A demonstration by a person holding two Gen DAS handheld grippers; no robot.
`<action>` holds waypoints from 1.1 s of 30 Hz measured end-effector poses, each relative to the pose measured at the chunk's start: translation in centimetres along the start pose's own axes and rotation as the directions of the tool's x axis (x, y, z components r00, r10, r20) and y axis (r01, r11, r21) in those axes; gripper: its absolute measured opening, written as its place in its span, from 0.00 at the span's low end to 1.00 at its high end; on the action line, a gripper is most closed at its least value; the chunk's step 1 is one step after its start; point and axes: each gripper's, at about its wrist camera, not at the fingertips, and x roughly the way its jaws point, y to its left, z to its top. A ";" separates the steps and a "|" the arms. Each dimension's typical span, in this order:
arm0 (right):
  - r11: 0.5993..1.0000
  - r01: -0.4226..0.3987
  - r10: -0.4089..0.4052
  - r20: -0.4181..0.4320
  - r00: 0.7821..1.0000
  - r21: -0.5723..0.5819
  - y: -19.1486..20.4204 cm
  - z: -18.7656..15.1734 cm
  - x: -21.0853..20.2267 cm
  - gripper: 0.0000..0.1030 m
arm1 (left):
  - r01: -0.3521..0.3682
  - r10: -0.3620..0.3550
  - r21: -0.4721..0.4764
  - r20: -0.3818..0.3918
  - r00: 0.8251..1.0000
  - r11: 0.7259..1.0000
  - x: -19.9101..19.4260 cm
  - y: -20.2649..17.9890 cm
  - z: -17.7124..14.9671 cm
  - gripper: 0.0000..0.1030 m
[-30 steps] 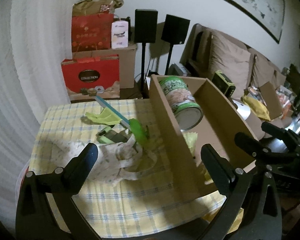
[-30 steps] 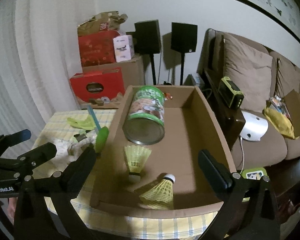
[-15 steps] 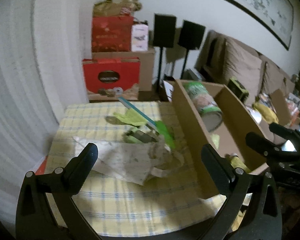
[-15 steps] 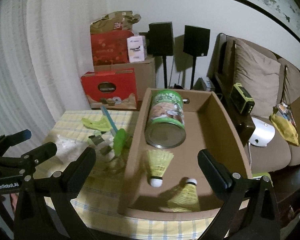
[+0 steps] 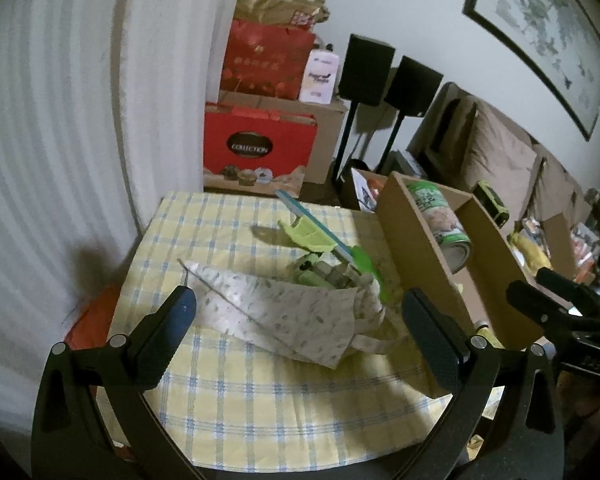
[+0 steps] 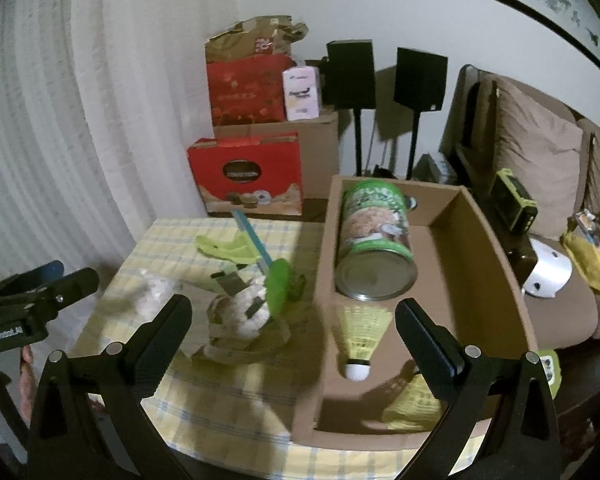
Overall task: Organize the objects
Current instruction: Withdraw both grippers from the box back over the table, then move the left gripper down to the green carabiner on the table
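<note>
Now, from the left wrist view, the left tool [image 5: 300, 320] hangs with its jaws wide apart and nothing between them, above the near edge of the desk [image 5: 260, 412]. A patterned cloth bag [image 5: 292, 316] lies just ahead, with a green brush [image 5: 340, 248] and small items on its far side. I judge the bag is the next thing to take; closing on its bunched handle end should grip better than on flat cloth.

From the right wrist view, the right tool [image 6: 294, 336] is also wide and carries nothing. It faces the left wall of the cardboard box [image 6: 496, 240], where a can [image 6: 374, 236] and two shuttlecocks [image 6: 362, 330] already lie. Lift the bag clear over this wall.
</note>
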 end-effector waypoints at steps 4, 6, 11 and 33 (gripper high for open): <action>1.000 -0.012 0.012 -0.004 1.000 -0.001 0.4 0.2 0.5 0.99 | 0.006 -0.007 -0.019 -0.031 0.999 1.000 1.1 1.0 0.1 1.00; 1.000 -0.025 0.025 -0.001 1.000 0.004 0.4 0.4 0.5 0.99 | 0.015 -0.016 -0.026 -0.043 0.999 1.000 1.7 1.1 0.1 1.00; 0.999 -0.035 0.035 -0.002 0.999 -0.003 0.2 1.0 0.8 0.97 | 0.057 -0.060 -0.044 -0.083 0.995 0.997 3.6 0.6 0.9 0.99; 0.993 -0.043 0.049 -0.054 0.997 0.110 -5.3 1.4 2.5 0.63 | 0.121 -0.066 0.136 -0.354 0.933 0.983 16.7 -8.9 2.9 0.53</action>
